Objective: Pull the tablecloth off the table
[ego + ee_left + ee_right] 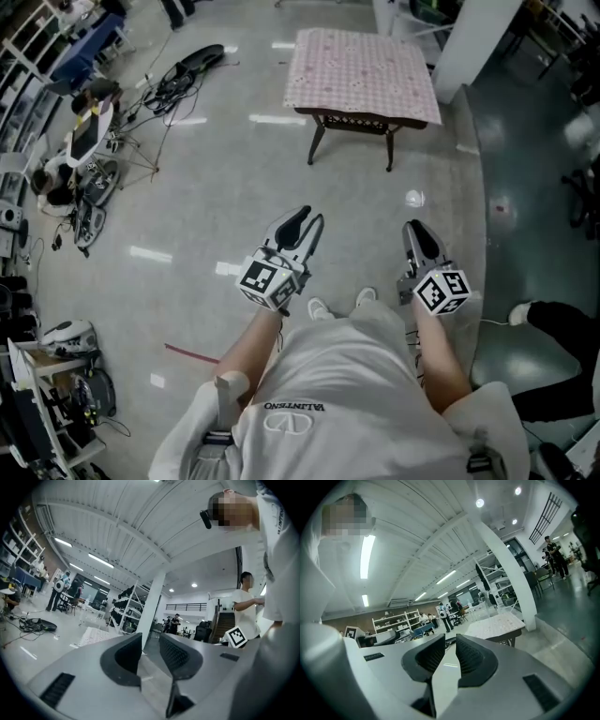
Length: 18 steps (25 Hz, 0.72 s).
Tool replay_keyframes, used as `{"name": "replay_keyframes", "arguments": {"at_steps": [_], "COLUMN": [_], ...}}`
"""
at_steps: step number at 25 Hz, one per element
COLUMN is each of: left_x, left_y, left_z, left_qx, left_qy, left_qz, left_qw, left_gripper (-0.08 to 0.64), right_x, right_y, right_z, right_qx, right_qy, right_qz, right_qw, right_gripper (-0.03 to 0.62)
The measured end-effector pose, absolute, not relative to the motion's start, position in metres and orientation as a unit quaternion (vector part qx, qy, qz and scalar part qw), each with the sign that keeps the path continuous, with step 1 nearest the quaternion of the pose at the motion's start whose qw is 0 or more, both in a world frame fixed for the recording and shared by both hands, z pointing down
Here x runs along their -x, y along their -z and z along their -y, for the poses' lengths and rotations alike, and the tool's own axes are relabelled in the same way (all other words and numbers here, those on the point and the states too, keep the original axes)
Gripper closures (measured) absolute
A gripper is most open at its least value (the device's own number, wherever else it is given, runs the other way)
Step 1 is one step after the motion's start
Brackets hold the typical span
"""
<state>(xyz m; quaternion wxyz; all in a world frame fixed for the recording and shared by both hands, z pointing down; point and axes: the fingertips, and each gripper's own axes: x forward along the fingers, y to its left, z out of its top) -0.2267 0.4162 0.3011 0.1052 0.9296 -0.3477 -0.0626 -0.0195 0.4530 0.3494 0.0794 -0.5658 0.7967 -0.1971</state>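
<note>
Floor [225, 178] separates bench [316, 141] from left gripper [307, 220] and right gripper [417, 231], jaws parted, empty: best walk up and clamp the tablecloth [361, 73] near-edge.

1. Grey polished floor [216, 178], ceiling lights mirrored in it.
2. Tangle of black cables [183, 73], far left.
3. White pillar [473, 42], far right.
4. Cluttered shelf unit [42, 394], near left.
5. Red strip [192, 354] on the floor, near left.
6. Bystander's dark trouser leg [562, 323] with white shoe [518, 312], near right.
</note>
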Motion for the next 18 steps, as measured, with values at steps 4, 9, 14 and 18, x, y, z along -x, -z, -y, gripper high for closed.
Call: {"name": "replay_keyframes", "arguments": {"at_steps": [4, 9, 14, 18], "left_x": [0.231, 0.231, 0.221, 0.211], "left_y": [-0.304, -0.300, -0.304, -0.309], "left_z": [-0.406, -0.397, -0.381, -0.359], "left_qx": [-0.927, -0.923, -0.919, -0.918], "left_qy": [0.070, 0.085, 0.090, 0.083], "left_qz": [0.349, 0.348, 0.352, 0.358], "left_qw": [0.121, 0.139, 0.150, 0.152], "left_gripper": [0.437, 0.437, 0.437, 0.437], "right_x": [0.026, 0.023, 0.012, 0.002], "right_y": [-0.352, -0.349, -0.354, -0.356], "right_z": [-0.443, -0.428, -0.405, -0.377], "right_qx": [0.560, 0.557, 0.551, 0.544], "right_qy": [0.206, 0.222, 0.230, 0.234], "right_qz": [-0.799, -0.795, -0.796, -0.799], "right_qw": [0.078, 0.090, 0.097, 0.101], "right_gripper": [0.495, 0.494, 0.495, 0.497]}}
